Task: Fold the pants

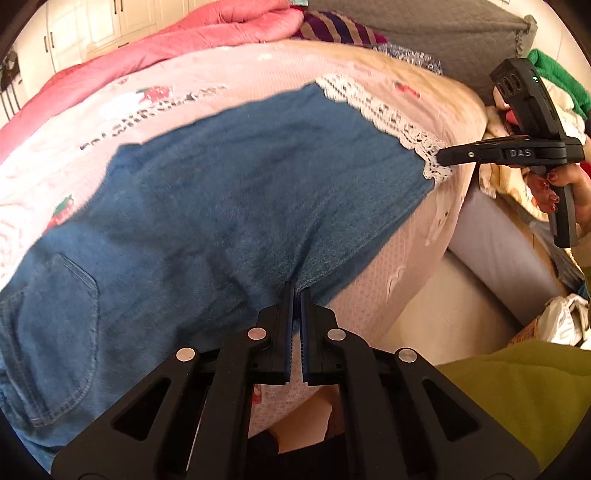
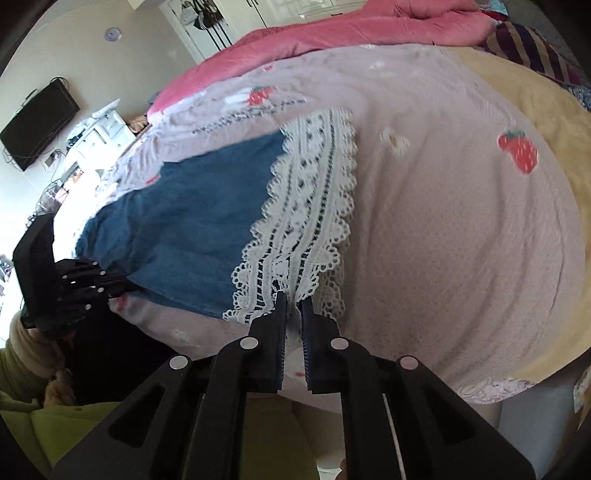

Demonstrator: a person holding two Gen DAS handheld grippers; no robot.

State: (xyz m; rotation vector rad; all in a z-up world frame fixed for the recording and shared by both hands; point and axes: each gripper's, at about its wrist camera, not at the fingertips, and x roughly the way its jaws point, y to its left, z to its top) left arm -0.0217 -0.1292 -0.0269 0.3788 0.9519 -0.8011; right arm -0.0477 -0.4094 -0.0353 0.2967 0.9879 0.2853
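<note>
Blue denim pants with a white lace hem lie spread across the bed. A back pocket shows at the left of the left wrist view. My left gripper is shut on the near edge of the denim. My right gripper is shut on the lace hem at its near corner. The right gripper also shows in the left wrist view, the left gripper in the right wrist view at the denim.
The pants lie on a pink strawberry-print bedspread. A red-pink quilt and striped cloth are piled at the far side. A grey headboard and clothes are at right. The bed's edge drops to the floor.
</note>
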